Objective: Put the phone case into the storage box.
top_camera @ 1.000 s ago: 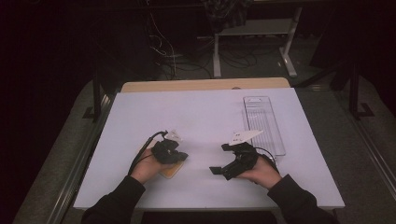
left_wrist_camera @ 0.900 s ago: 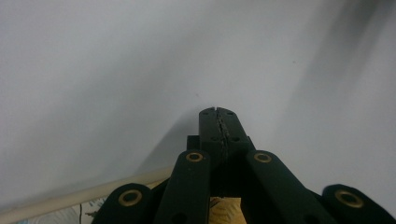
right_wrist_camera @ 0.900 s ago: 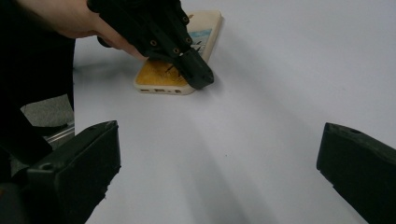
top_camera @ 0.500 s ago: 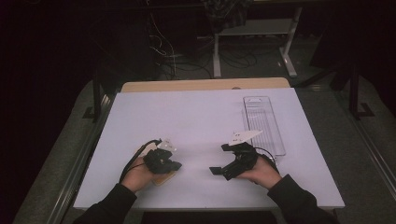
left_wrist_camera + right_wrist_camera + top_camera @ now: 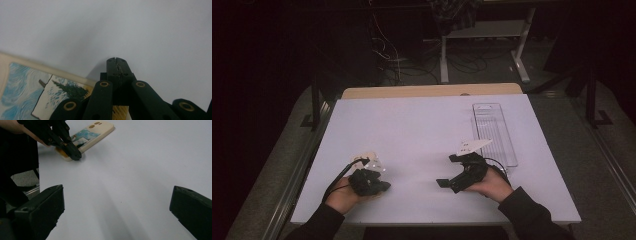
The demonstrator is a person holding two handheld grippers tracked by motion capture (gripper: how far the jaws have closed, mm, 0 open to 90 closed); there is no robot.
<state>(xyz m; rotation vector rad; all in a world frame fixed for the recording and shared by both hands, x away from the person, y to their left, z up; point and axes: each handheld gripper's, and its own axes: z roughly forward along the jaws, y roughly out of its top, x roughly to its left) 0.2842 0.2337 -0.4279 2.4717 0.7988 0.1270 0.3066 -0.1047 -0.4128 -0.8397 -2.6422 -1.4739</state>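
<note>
We see the left gripper (image 5: 117, 60) with its jaws pressed together and nothing between them; the phone case (image 5: 30, 87) lies just behind and beside them, partly hidden, with no readable writing. The right gripper (image 5: 117, 212) has its jaws spread wide over the bare white table (image 5: 422, 130). Farther off lies a clear tray (image 5: 494, 132), then a dark room.
</note>
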